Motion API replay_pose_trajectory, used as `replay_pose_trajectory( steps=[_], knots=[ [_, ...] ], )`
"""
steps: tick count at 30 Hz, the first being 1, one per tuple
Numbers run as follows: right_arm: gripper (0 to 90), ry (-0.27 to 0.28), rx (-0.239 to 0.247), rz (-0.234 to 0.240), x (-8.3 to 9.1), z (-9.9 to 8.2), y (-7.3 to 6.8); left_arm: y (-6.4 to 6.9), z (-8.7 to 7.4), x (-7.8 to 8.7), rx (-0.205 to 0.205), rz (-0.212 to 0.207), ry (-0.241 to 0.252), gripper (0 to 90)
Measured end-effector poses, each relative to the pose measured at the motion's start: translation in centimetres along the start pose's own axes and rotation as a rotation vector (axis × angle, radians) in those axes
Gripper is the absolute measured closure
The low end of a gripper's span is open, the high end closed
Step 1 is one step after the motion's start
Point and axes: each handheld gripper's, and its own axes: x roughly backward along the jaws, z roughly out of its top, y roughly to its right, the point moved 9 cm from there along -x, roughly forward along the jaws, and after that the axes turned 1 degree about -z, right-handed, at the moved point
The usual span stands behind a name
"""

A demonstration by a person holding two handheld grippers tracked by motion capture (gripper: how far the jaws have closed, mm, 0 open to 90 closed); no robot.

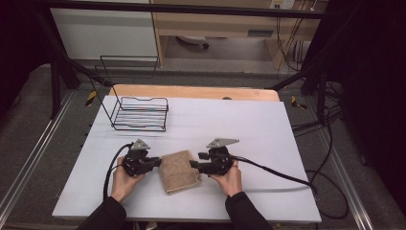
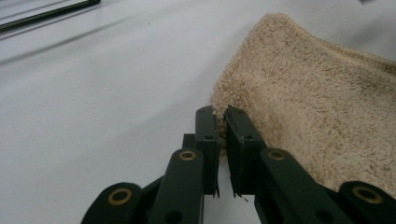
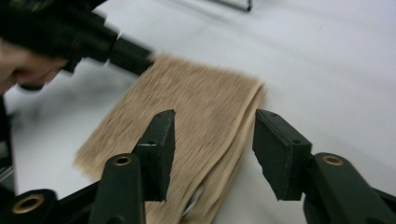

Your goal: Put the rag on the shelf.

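Two grippers flank a folded tan towel (image 1: 179, 170) lying flat on the white surface (image 1: 239, 124), near the person's edge. Left gripper (image 1: 155, 163): fingers (image 2: 208, 135) nearly together, pinching the towel's left edge w/ a bit of terry caught between the pads. Right gripper (image 1: 194, 164): fingers (image 3: 161, 144) roughly half apart, nothing clamped; towel's right edge sits below and between them, layers of the fold visible, pads clear of the cloth. Black wire rack (image 1: 140, 114) stands well apart toward the far left of the surface.
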Motion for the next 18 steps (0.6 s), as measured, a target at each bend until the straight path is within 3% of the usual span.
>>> replay_pose_trajectory(
  steps=[4,7,11,18],
  knots=[
    [45.9,-0.018,0.013,-0.022,-1.7,1.1,1.6,-0.1,-0.2,-0.2,0.007,0.001,-0.003,82.3],
    [48.2,-0.047,0.021,-0.037,-4.1,1.4,2.8,-0.1,-0.3,-0.4,0.014,0.001,-0.006,82.2],
    [52.7,-0.098,0.04,-0.03,-6.0,0.8,3.0,-0.1,-0.4,-0.4,0.016,0.004,-0.004,82.2],
    [59.2,-0.102,0.029,-0.009,-6.5,0.5,2.8,-0.2,-0.5,-0.5,0.025,0.009,-0.007,78.9]
  ],
)
